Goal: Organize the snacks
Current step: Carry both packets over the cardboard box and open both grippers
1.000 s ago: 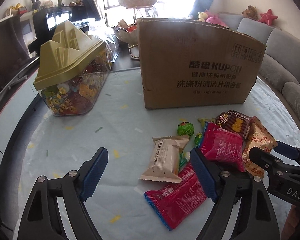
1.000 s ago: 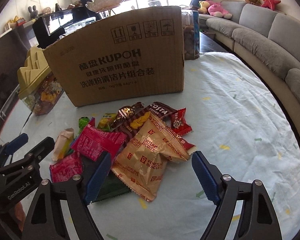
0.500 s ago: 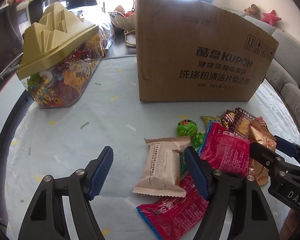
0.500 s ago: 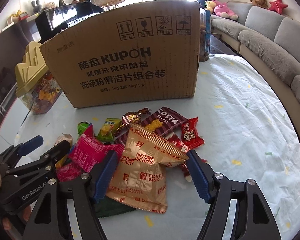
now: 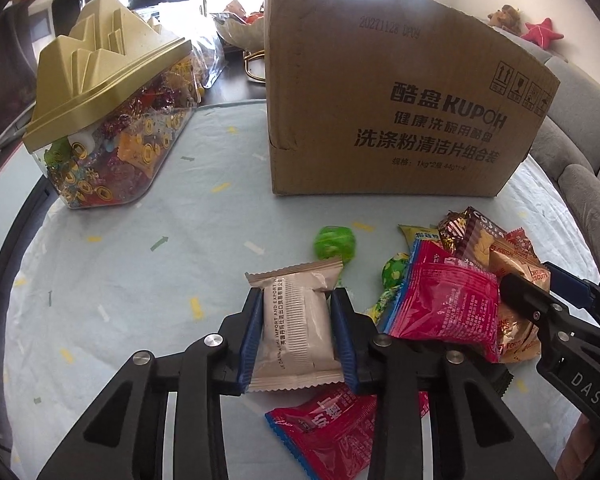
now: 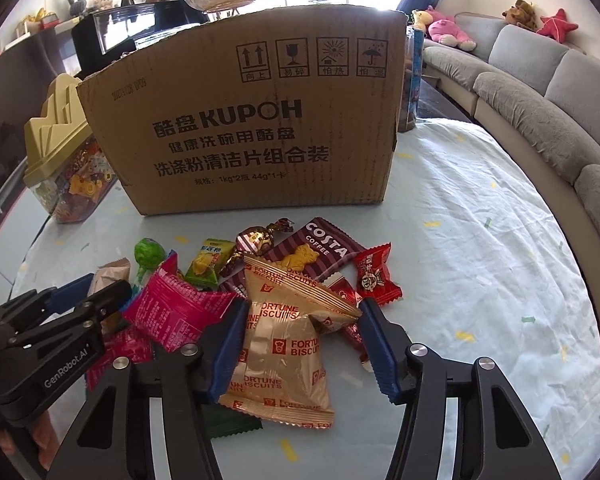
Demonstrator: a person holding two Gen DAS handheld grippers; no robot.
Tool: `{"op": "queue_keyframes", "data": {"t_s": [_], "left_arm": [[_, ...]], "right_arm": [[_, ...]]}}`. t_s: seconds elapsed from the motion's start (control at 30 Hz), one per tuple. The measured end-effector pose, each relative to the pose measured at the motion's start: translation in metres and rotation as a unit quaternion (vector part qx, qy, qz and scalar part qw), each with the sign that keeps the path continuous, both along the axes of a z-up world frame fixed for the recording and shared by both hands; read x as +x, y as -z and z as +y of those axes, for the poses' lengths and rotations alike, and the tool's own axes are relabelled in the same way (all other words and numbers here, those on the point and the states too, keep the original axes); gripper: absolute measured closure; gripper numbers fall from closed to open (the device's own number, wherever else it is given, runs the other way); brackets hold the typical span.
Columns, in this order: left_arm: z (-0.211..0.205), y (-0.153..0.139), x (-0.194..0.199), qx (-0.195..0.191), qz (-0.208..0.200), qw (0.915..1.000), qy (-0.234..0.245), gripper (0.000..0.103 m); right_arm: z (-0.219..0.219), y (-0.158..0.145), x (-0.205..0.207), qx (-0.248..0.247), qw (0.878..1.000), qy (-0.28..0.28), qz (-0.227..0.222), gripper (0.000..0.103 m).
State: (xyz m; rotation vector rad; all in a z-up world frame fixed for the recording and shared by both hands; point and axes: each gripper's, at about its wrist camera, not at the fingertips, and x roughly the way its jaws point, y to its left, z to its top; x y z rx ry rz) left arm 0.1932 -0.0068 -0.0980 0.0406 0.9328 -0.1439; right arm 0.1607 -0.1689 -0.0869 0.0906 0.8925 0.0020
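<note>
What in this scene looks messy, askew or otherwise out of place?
The snacks lie in a loose overlapping heap before the cardboard box, with the gold Fortune Biscuits bag on top of other wrappers. The left gripper grips the beige packet. Nothing looks torn or spilled.

left tool (image 5: 298, 338): low over the worktop, pointing forward; both blue pads pressed flat on the sides of a beige packet (image 5: 296, 330), jaws nearly parallel, narrow gap; black linkage arms folded in toward centre; in the right wrist view it sits at lower left, body angled up-right, skin of the holding hand just visible behind it at frame edge.
right tool (image 6: 302, 346): also low, pointing forward; jaws partly closed, straddling a gold biscuit bag (image 6: 284, 344); left pad against the bag's edge, right pad appears a little off it, contact not certain; in the left wrist view its black body enters from the right, tips pointing left, close beside the left tool.
</note>
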Motion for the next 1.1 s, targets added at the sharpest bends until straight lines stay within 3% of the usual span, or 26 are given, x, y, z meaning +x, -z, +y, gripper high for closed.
{"op": "queue_keyframes", "data": {"t_s": [0.53,1.1], "left_arm": [[0.0,-0.049,-0.036,-0.011,-0.055,0.9984,-0.003,0.071],[-0.019,-0.133,-0.033,-0.016,-0.131,0.991,0.019,0.071]], "right_arm": [[-0.001,-0.029,-0.018,0.005,0.999,-0.01,-0.04,0.048],[-0.01,-0.119,-0.021,-0.007,0.989,-0.049,-0.138,0.048]]}}
